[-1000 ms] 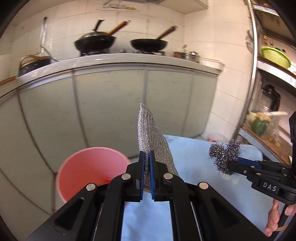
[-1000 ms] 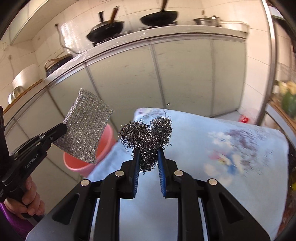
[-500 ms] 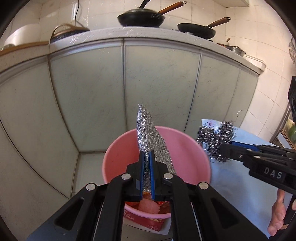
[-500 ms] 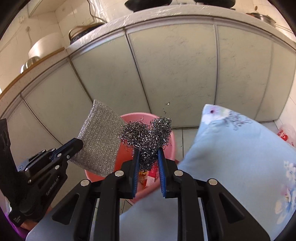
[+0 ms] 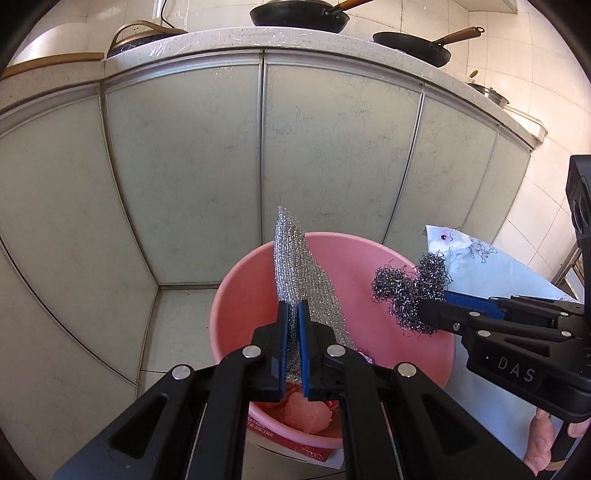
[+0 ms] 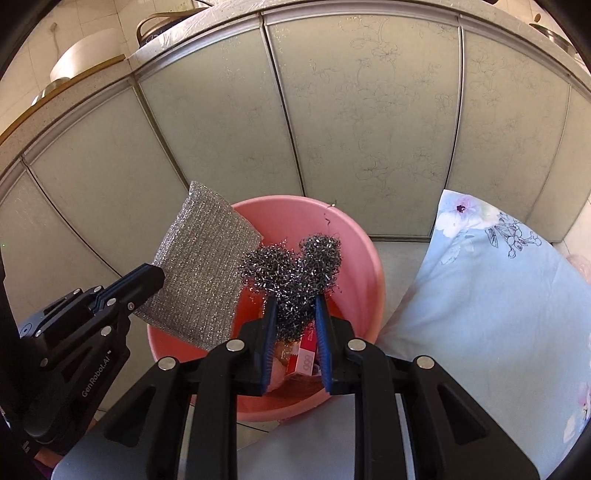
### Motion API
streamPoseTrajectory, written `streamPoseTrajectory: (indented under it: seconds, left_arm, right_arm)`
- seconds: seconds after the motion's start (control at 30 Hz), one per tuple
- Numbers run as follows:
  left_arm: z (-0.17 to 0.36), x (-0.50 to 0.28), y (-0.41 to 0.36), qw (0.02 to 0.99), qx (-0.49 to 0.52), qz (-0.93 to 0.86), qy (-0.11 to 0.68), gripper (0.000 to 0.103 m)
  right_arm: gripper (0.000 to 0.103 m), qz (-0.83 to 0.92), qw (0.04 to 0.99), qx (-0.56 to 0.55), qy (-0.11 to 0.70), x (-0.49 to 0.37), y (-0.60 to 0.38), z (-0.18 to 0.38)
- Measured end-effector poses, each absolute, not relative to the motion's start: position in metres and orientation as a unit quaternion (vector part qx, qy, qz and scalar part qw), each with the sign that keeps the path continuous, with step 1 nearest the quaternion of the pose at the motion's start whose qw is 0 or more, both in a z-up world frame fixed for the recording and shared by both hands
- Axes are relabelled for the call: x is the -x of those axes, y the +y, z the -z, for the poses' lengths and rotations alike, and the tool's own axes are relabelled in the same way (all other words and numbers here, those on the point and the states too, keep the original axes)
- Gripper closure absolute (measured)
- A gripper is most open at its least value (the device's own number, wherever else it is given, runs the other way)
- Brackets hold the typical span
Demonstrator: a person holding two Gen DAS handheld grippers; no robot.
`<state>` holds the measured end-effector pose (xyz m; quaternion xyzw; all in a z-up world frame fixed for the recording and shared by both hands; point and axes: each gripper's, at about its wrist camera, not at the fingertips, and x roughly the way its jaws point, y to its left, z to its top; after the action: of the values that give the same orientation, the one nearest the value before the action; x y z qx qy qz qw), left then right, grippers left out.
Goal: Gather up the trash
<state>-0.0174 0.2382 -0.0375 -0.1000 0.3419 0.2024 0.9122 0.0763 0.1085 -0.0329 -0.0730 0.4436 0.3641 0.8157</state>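
My left gripper (image 5: 293, 314) is shut on a silver mesh scouring pad (image 5: 295, 269) and holds it over the pink trash bucket (image 5: 240, 295). The pad also shows in the right wrist view (image 6: 207, 273), at the left gripper's tip (image 6: 153, 275). My right gripper (image 6: 295, 306) is shut on a dark steel wool ball (image 6: 295, 269) above the same bucket (image 6: 365, 258). In the left wrist view the steel wool (image 5: 410, 288) hangs over the bucket's right rim, held by the right gripper (image 5: 428, 310). Pink and red trash lies at the bucket's bottom (image 6: 303, 358).
Pale green cabinet doors (image 5: 325, 147) stand right behind the bucket, with pans (image 5: 299, 14) on the counter above. A light blue floral tablecloth (image 6: 491, 295) covers the table to the bucket's right. The tiled floor (image 5: 177, 321) shows left of the bucket.
Both grippers have swung left and down from over the table to above the pink bucket, each still holding its item. The bucket now sits right under both.
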Motion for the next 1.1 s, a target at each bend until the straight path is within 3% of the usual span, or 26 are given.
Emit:
streamPoseTrajectory:
  seconds: [0.1, 0.33, 0.43, 0.57, 0.83, 0.93, 1.1]
  left_arm:
    - [0.040, 0.016, 0.237, 0.912, 0.100, -0.200, 0.343, 0.098]
    - [0.042, 0.016, 0.237, 0.912, 0.107, -0.197, 0.343, 0.096]
    - [0.041, 0.016, 0.236, 0.910, 0.103, -0.200, 0.347, 0.091]
    - [0.036, 0.018, 0.237, 0.912, 0.107, -0.202, 0.341, 0.081]
    - [0.020, 0.028, 0.229, 0.920, 0.104, -0.197, 0.322, 0.073]
    - [0.014, 0.031, 0.226, 0.923, 0.103, -0.195, 0.315, 0.066]
    - [0.003, 0.037, 0.220, 0.926, 0.098, -0.191, 0.309, 0.065]
  right_arm:
    - [0.076, -0.369, 0.816, 0.070, 0.440, -0.078, 0.110, 0.031]
    - [0.075, -0.380, 0.813, 0.073, 0.434, -0.078, 0.115, 0.029]
    - [0.064, -0.385, 0.815, 0.076, 0.427, -0.075, 0.116, 0.026]
    - [0.063, -0.388, 0.817, 0.077, 0.420, -0.072, 0.115, 0.022]
    - [0.063, -0.385, 0.825, 0.077, 0.407, -0.064, 0.109, 0.013]
    - [0.056, -0.384, 0.829, 0.075, 0.401, -0.059, 0.104, 0.009]
    - [0.054, -0.379, 0.838, 0.069, 0.388, -0.053, 0.091, -0.001]
